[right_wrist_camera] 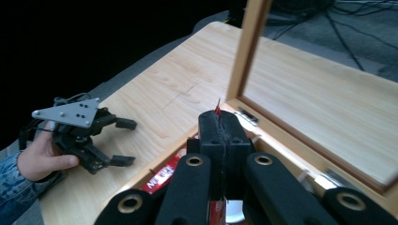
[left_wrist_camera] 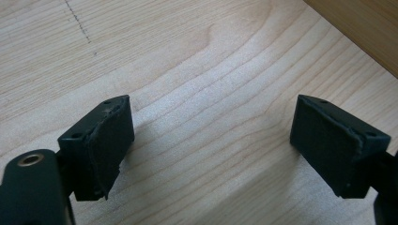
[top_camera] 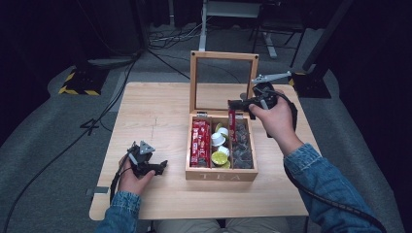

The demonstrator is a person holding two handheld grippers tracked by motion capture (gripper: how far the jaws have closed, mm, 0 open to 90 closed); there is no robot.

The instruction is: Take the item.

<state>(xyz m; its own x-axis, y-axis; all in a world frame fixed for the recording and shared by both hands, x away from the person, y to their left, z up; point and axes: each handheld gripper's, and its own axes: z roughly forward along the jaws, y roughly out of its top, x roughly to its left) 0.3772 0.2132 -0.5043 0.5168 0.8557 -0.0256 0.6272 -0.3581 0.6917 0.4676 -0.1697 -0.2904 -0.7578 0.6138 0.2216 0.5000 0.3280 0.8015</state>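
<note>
A pale wooden table with a faint pencilled line across its top stands on a grey carpeted floor. In the middle compartment of the box lie small white-lidded cups and a yellow-green round pod; the right compartment holds dark grey packets. Beyond the table's far left corner sits a black base with yellow-and-black hazard striping. Black cables trail over the floor near white metal frame legs.
</note>
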